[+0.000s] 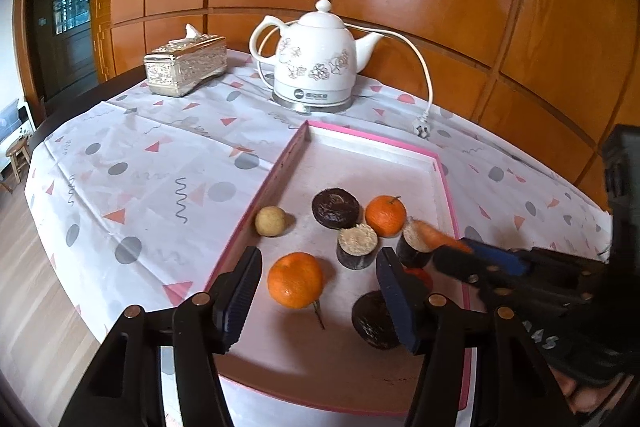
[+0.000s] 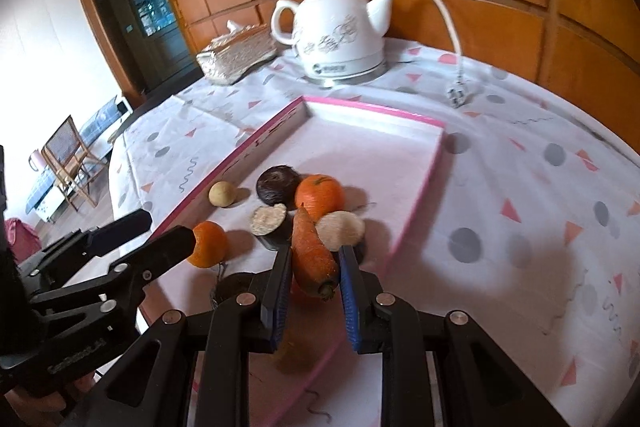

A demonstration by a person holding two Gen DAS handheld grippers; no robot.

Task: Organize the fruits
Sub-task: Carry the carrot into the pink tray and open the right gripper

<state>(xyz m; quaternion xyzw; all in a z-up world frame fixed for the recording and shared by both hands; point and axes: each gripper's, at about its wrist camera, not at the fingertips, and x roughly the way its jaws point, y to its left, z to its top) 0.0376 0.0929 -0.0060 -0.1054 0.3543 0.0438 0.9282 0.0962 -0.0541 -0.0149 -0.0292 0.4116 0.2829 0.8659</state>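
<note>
While both tongs hang over the pink tray, the scene reads so:
Right tongs (image 2: 314, 267): closed on the carrot (image 2: 312, 255), pads on either side of its thick end
Carrot: held above the tray (image 2: 416, 203), tip pointing away toward the far orange (image 2: 320, 197); in the left view it shows as an orange blur (image 1: 434, 235) at the end of the right tongs (image 1: 460, 251)
Left tongs (image 1: 316, 291): open, empty, jaws well apart
Near orange (image 1: 295, 279): on the tray floor, between the left tongs' pads but touched by neither; its stem points toward the camera
Far orange (image 1: 385, 215): deeper in the tray, just beside a dark round (image 1: 335, 207)
Dark rounds: one with a pale cut top (image 1: 357, 246) in the middle, one (image 1: 412, 247) under the carrot, one (image 1: 374, 321) partly hidden behind the left tongs' right pad
Pale ball (image 1: 271, 221): against the tray's left wall
Tray (image 1: 440, 171): on the patterned cloth (image 1: 140, 187) of the counter
Kettle (image 1: 314, 61): beyond the tray, its plug (image 1: 422, 129) lying loose on the cloth
Tissue box (image 1: 186, 65): left of the kettle
</note>
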